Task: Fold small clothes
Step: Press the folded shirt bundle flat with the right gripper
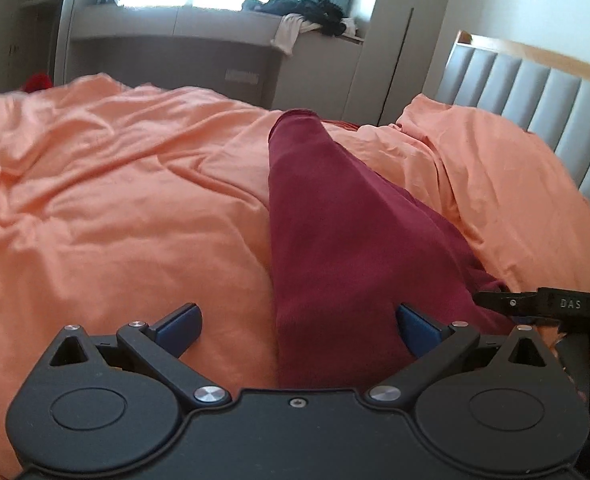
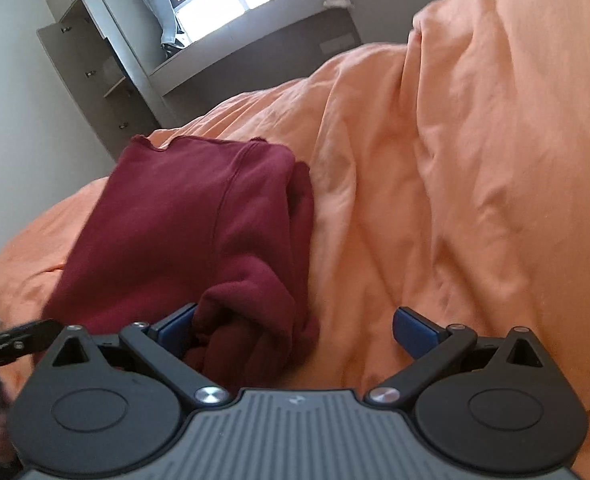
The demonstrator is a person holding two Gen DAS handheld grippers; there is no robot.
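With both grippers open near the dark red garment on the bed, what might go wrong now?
1. The dark red garment ends in a loose bunch by the open right gripper; the fold may slump.
2. The orange duvet is wrinkled and soft, so a pinch by the open left gripper may catch bedding too.

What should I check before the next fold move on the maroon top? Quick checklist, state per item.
1. Left gripper open, nothing clamped: ok.
2. Right gripper open, pads not pinching cloth: ok, though a bunched fold lies against its left pad.
3. Maroon garment lies on the orange duvet: ok.
4. Garment folded flat: not ok, near end is lumpy.
5. Right gripper beside the left, apart: ok.
6. Duvet flat underneath: not ok, wrinkled.
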